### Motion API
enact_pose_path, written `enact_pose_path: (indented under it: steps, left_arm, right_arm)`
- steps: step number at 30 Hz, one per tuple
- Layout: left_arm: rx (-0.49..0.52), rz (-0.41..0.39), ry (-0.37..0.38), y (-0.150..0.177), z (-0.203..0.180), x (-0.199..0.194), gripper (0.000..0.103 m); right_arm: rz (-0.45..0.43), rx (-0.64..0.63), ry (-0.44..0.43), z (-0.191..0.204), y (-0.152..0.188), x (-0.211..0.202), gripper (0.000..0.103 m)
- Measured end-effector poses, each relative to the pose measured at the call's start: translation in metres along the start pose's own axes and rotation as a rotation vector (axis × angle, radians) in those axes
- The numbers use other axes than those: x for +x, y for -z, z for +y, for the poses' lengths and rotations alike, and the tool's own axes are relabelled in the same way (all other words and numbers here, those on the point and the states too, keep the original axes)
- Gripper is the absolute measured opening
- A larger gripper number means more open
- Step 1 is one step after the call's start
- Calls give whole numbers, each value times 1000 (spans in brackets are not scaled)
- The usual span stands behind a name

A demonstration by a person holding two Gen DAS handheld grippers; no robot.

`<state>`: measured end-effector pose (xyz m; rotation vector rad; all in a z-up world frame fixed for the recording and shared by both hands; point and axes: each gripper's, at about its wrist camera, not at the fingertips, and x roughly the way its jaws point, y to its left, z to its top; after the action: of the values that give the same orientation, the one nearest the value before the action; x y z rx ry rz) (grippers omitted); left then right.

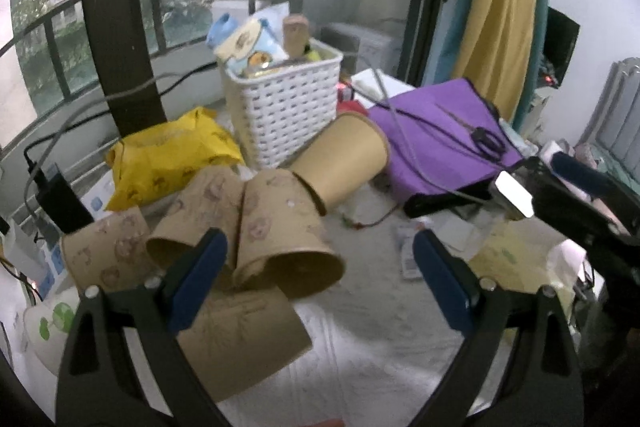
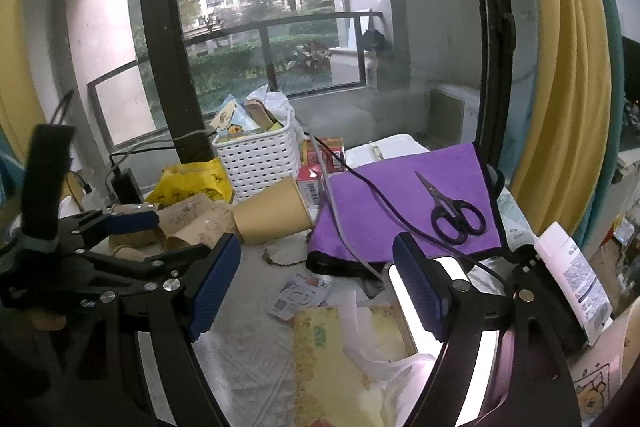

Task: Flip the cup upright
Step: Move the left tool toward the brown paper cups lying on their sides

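The plain brown paper cup (image 1: 344, 163) lies on its side on the white tablecloth (image 1: 372, 311), just in front of the white woven basket (image 1: 286, 107) and beside the purple cloth (image 1: 444, 143). Its long axis runs from lower left to upper right in the left wrist view, with the open mouth turned up and right toward the purple cloth. Its base is hidden: it is tucked against, or into, a printed brown cup (image 1: 284, 227), and which cannot be told. From the right wrist view the same cup (image 2: 272, 213) shows its mouth facing right, its base again lost among the printed cups.

About 4 printed cups (image 1: 192, 219) lie in a jumble to the left, overlapping so that their edges are hard to separate; the nearest one is cut off by the left gripper (image 1: 316, 263).

The left gripper hangs over this pile with its blue pads (image 1: 198, 283) spread wide, gripping nothing. The right gripper (image 2: 316, 275) is also wide apart and empty, held over scattered papers (image 2: 300, 293).

Black scissors (image 2: 454, 213) rest on the purple cloth, crossed by a black cable (image 2: 376, 193). A yellow bag (image 1: 172, 155) sits behind the cups.
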<state>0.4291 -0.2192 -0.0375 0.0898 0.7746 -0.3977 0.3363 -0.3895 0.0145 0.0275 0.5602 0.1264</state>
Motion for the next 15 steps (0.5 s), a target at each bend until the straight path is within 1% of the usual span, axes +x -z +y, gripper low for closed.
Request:
enact_pose_path:
  steps: [3, 8, 9, 11, 13, 15]
  left_arm:
    - [-1, 31, -10, -1, 1, 10, 95]
    - [-46, 93, -8, 0, 6, 31, 94]
    - [-41, 99, -12, 0, 5, 33, 90]
    - [-29, 111, -28, 1, 2, 39, 89]
    - [-29, 127, -41, 1, 4, 45, 86]
    - [-36, 133, -53, 1, 7, 46, 78]
  right_arm:
    - [8, 2, -8, 1, 1, 2, 81]
    - [10, 10, -13, 0, 3, 1, 81]
    - [9, 16, -11, 0, 3, 0, 81]
    - [8, 20, -8, -2, 3, 0, 81]
    - [8, 24, -6, -3, 2, 0, 81]
    - [7, 25, -6, -3, 2, -1, 81]
